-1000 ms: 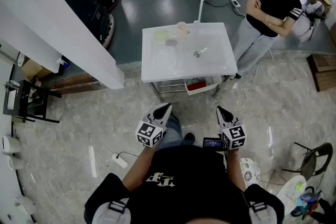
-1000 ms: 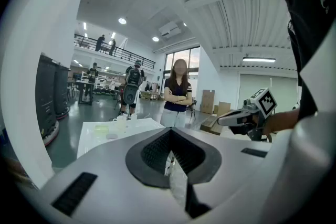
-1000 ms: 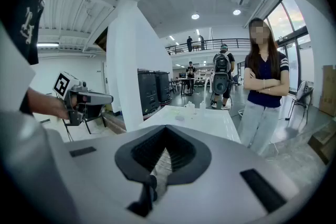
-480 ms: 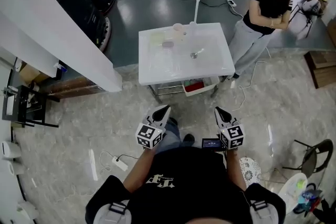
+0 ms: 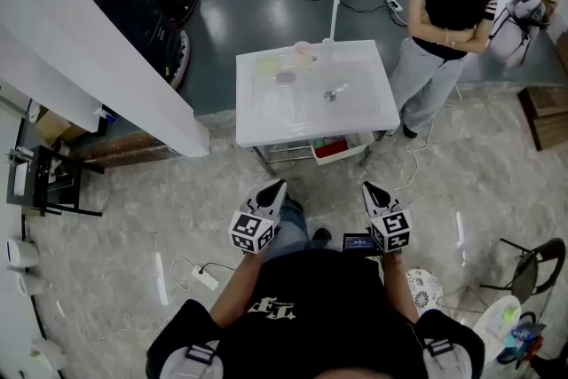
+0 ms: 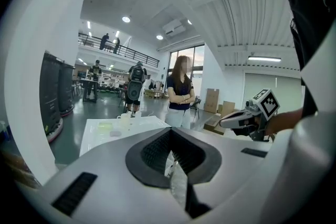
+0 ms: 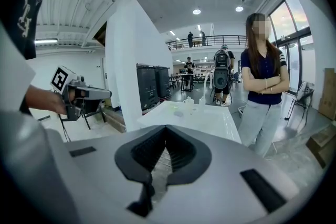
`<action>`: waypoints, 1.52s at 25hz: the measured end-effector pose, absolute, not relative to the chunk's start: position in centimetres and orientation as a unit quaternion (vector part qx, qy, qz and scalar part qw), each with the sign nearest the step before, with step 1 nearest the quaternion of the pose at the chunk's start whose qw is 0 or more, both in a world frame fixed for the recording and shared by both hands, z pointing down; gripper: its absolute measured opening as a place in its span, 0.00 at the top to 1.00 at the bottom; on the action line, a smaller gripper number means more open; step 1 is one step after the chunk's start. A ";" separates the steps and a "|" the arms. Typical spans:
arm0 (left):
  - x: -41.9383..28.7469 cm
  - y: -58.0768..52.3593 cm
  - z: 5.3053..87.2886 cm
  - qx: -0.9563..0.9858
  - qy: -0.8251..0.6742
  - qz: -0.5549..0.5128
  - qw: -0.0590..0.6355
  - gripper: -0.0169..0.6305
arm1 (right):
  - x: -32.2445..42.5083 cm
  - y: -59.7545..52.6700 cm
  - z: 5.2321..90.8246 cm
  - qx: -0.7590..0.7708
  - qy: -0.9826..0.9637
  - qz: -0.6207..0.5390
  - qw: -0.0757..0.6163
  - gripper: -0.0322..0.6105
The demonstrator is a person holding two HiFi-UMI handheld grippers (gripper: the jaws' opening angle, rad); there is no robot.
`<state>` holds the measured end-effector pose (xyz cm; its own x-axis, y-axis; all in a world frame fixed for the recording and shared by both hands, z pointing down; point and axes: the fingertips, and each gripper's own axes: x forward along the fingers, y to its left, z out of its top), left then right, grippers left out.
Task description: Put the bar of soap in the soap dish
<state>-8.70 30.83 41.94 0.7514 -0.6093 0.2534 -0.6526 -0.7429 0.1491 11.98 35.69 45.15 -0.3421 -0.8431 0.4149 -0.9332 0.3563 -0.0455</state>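
Grippers, two: grey-white left gripper (image 5: 279, 185) and right gripper (image 5: 369, 187), jaws of each pressed together on nothing. Ahead, well apart: white square table (image 5: 359, 106).

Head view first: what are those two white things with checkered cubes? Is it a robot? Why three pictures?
No robot: a person holds a tool in each hand, the left gripper and the right gripper. One camera sits on the person's head and looks down. One more rides on each gripper and looks along its jaws. Both grippers are shut and hold nothing. Ahead stands a white table with a few small things, too small to name. A bystander stands beside it.
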 end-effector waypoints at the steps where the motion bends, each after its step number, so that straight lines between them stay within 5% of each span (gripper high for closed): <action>1: -8.7 30.8 41.9 0.929 -0.339 0.095 0.115 0.97 | 12.0 35.7 45.3 0.550 -0.807 0.139 0.163 0.94; 38: -7.1 17.9 45.2 0.933 -0.305 0.091 0.168 0.97 | 11.7 22.1 47.4 0.541 -0.797 0.145 0.226 0.94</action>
